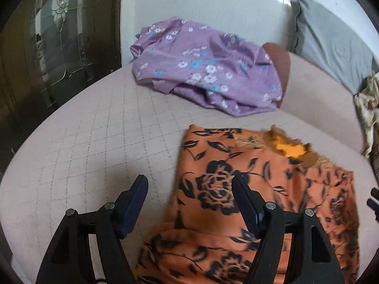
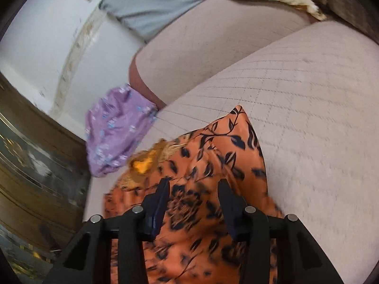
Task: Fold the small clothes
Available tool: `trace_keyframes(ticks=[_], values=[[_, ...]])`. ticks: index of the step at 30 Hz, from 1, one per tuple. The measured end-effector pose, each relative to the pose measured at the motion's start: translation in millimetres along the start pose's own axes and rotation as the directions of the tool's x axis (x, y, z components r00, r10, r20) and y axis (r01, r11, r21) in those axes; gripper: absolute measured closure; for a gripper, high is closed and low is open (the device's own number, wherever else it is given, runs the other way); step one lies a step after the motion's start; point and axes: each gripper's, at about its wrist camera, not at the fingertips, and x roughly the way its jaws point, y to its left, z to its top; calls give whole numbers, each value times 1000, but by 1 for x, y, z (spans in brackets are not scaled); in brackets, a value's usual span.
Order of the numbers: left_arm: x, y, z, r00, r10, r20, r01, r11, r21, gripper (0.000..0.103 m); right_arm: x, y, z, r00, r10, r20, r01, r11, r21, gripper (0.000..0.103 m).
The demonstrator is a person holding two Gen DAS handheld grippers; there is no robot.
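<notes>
An orange garment with a black flower print (image 1: 248, 189) lies on the pink quilted bed (image 1: 94, 130), its gold-trimmed neckline toward the far side. My left gripper (image 1: 189, 184) is open, above the garment's left edge, one finger over bare bedding, the other over the cloth. The same garment (image 2: 213, 153) fills the lower middle of the right wrist view. My right gripper (image 2: 194, 189) is open just above it, holding nothing. Its tips show at the right edge of the left wrist view (image 1: 374, 201).
A crumpled purple flowered cloth (image 1: 203, 71) lies farther back on the bed, and shows in the right wrist view (image 2: 116, 130). A grey pillow (image 1: 331, 45) leans on the white wall. A beige cloth (image 1: 367, 108) lies at the right. A dark wooden cabinet (image 1: 47, 47) stands left.
</notes>
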Motion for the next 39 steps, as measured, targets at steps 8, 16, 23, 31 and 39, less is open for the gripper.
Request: trace_keyframes(ticks=[8,16,23,31,39], values=[[37,1,10,999,47,-16,-47,999,-12,29,66,-4,21,991,-122,-52,117,989,-87,47],[58,-6,5,987,143,-68,-140,989,50,33,93,23,9,971,-222,-85,195,948,-254,96],[60,3,2,973,214,-88,-212,977,35,41,22,25,29,973,-183,143,209,958,-197,96],[63,-5,2,953,299,-56,-292,950,108,42,59,-47,38,960,-244,-137,245,970,-9,92],[36,-12,11,975,213,60,-217,973,78,43,22,-18,43,990,-138,3,138,987,-79,90]])
